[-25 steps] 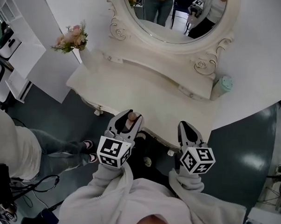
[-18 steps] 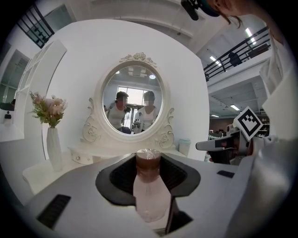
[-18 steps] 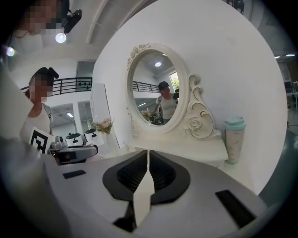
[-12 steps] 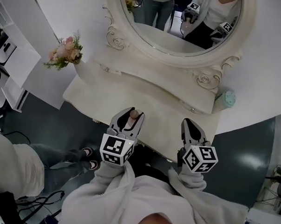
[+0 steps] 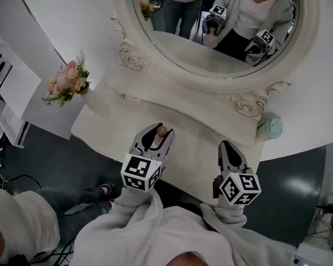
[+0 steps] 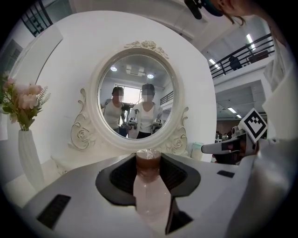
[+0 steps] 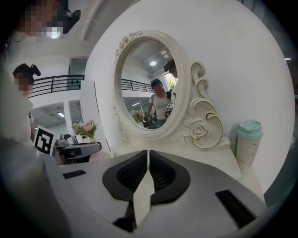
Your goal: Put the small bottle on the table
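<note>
The small bottle (image 6: pixel 148 197) is showing pale pink with a brown cap (image 6: pixel 148 162), against the grey shell and black pads of the left claw (image 5: pixel 157 130). On the cream-white table (image 5: pixel 127 112), pink flowers (image 5: pixel 65 84) with green leaves are rising from a white vase (image 5: pixel 96 102) at far left, and a cup (image 5: pixel 272 129) at far right is wearing a mint-green lid.

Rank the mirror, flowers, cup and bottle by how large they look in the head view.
1. The mirror, by far the largest.
2. The flowers.
3. The cup.
4. The bottle. Only its top shows, because it is held in the left gripper, so cup versus bottle is unsure.
</note>
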Available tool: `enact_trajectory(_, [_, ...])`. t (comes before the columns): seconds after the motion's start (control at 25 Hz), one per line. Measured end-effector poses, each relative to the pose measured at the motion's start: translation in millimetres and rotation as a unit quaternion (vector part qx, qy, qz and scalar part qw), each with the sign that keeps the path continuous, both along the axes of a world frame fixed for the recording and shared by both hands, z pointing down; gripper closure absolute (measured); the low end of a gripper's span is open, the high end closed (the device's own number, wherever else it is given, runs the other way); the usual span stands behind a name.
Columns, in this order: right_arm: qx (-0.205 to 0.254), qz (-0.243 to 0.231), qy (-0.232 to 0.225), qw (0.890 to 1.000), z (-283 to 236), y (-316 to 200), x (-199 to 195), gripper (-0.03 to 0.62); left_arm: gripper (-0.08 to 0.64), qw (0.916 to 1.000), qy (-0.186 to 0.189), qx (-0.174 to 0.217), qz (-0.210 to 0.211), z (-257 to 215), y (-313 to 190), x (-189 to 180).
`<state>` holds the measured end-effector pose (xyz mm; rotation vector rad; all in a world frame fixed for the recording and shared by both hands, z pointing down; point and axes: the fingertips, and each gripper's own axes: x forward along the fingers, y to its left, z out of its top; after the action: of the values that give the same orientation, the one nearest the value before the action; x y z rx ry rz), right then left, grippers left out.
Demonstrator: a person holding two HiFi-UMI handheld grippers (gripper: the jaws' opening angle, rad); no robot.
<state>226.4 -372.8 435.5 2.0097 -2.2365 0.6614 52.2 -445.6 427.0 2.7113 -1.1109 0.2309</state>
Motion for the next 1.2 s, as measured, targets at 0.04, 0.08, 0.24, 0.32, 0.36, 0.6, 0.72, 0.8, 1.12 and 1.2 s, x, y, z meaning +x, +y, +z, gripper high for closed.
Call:
enact_trajectory(0.04, [-0.001,0.001,0.0,1.0,0,-4,0,0.554,0.406,1.0,0.0,0.0,0.001,1,-6,1])
enact_trajectory(0.08, [-0.002,0.001,0.0,1.0,1,-7,-1,0.554,0.405,1.0,0.0,0.0,0.002,1,-12,2])
enact_trajectory(0.24, [-0.006,0.005,0.003,1.0,2,-17,1,0.554,0.407,1.0,0.003,0.006,0.004,2,-37,6])
enact_trajectory(0.32, [-0.009,0.008,0.004,1.0,3,-20,2,0.554,0.405,1.0,0.003,0.009,0.002,3,-50,8])
enact_trajectory(0.36, [-0.011,0.01,0.005,1.0,4,-21,2,0.554,0.405,0.9999,0.002,0.011,0.0,4,-57,9])
enact_trajectory(0.6, [-0.016,0.019,0.011,1.0,6,-30,3,0.554,0.406,0.9997,-0.013,0.02,-0.008,14,-100,12])
enact_trajectory(0.72, [-0.02,0.023,0.013,0.999,9,-33,3,0.554,0.406,0.9995,-0.017,0.024,-0.014,18,-118,14])
enact_trajectory(0.8, [-0.025,0.025,0.013,0.999,11,-34,3,0.554,0.406,0.9992,-0.022,0.029,-0.018,22,-129,17])
enact_trajectory(1.12, [-0.038,0.023,0.021,0.999,17,-40,-2,0.554,0.406,0.9962,-0.051,0.057,-0.043,45,-174,22])
enact_trajectory(1.2, [-0.037,0.024,0.022,0.999,16,-42,-2,0.554,0.405,0.9955,-0.056,0.057,-0.05,50,-181,21])
